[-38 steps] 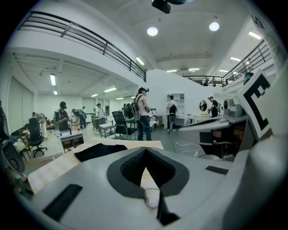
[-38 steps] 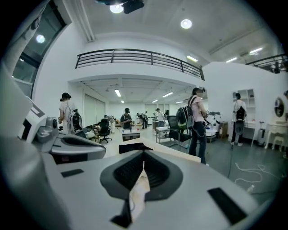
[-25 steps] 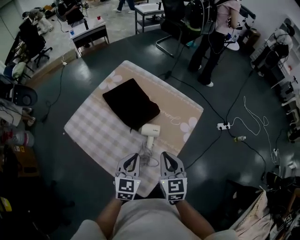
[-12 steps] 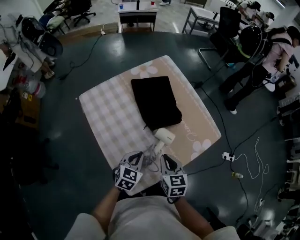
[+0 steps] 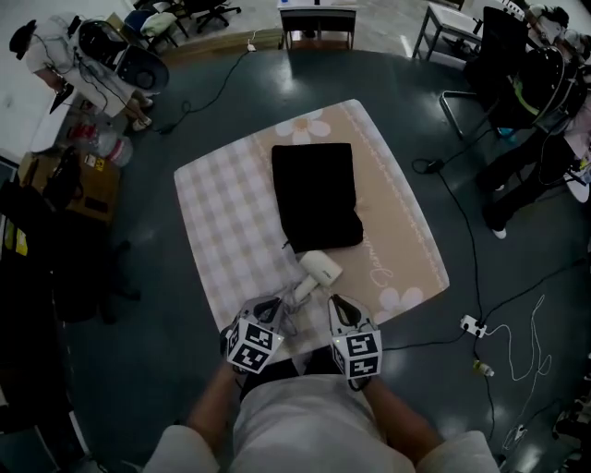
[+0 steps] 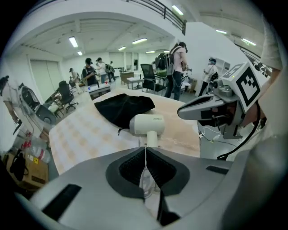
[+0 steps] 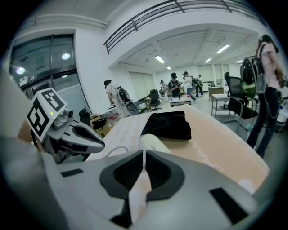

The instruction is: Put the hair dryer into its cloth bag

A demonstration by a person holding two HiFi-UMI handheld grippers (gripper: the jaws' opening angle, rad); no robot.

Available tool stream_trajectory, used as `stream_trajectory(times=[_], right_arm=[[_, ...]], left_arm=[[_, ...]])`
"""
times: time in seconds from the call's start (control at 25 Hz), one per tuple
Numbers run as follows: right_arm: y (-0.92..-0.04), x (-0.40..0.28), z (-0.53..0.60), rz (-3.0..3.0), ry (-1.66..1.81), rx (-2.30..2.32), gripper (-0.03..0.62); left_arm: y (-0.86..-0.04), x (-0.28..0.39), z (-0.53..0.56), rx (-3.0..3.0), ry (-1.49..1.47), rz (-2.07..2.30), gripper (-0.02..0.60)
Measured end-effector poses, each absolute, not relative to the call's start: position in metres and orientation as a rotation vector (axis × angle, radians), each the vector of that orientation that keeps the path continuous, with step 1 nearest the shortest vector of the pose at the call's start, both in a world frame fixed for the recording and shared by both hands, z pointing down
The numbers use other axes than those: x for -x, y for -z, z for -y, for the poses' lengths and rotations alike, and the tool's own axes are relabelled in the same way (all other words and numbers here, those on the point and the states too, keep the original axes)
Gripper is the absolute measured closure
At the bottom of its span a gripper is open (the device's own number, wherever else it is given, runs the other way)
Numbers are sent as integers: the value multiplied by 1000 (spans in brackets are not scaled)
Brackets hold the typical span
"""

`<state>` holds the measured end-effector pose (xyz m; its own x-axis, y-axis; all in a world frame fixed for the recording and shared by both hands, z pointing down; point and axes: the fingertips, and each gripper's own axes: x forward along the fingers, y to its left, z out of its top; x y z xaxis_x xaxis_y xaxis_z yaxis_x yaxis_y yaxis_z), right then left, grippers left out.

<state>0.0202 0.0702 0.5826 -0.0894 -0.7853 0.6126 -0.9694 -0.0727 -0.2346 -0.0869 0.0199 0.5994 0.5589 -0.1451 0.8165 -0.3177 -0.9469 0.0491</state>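
A white hair dryer [image 5: 319,270] lies on a checked and beige mat [image 5: 231,212], just below the flat black cloth bag [image 5: 317,194]. Its white cord [image 5: 290,312] trails toward the mat's near edge. My left gripper [image 5: 275,303] hovers shut beside the cord, and my right gripper [image 5: 337,303] is shut to the right of the dryer's handle. Neither holds anything. In the left gripper view the dryer [image 6: 146,124] stands straight ahead of the closed left gripper [image 6: 145,148], with the bag [image 6: 123,108] behind. The right gripper view shows the dryer [image 7: 152,143] before the closed right gripper [image 7: 144,155].
The mat lies on a dark floor. Black cables and a white power strip [image 5: 473,325] run along the floor at the right. People stand by chairs [image 5: 503,55] at the back right. A desk [image 5: 319,18] is at the back, with boxes and clutter [image 5: 83,157] at the left.
Both grippers have dropped lower and closer to the dryer and its cord. The head view has swung, so the mat now sits squarer and nearer the middle. Both jaws stay shut.
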Motion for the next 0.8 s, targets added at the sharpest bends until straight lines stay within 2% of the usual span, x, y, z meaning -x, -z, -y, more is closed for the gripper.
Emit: stream_trajectory(times=[0.08, 0.16, 0.2, 0.36, 0.8], right_arm=[[-581, -29, -70, 1939, -914, -1908, 577], [-579, -39, -71, 1952, -911, -1928, 577], [-578, -43, -71, 1957, -911, -1937, 577], [-576, -58, -75, 1968, -911, -1953, 577], [-574, -86, -95, 1894, -917, -2014, 577]], left_arm=[[-601, 82, -31, -2580, -1402, 374, 558], [-606, 73, -47, -2568, -1499, 298, 334], [-610, 69, -53, -2569, -1550, 273, 294], [-632, 58, -53, -2554, -1705, 294, 272], [-703, 48, -41, -2412, -1974, 207, 276]])
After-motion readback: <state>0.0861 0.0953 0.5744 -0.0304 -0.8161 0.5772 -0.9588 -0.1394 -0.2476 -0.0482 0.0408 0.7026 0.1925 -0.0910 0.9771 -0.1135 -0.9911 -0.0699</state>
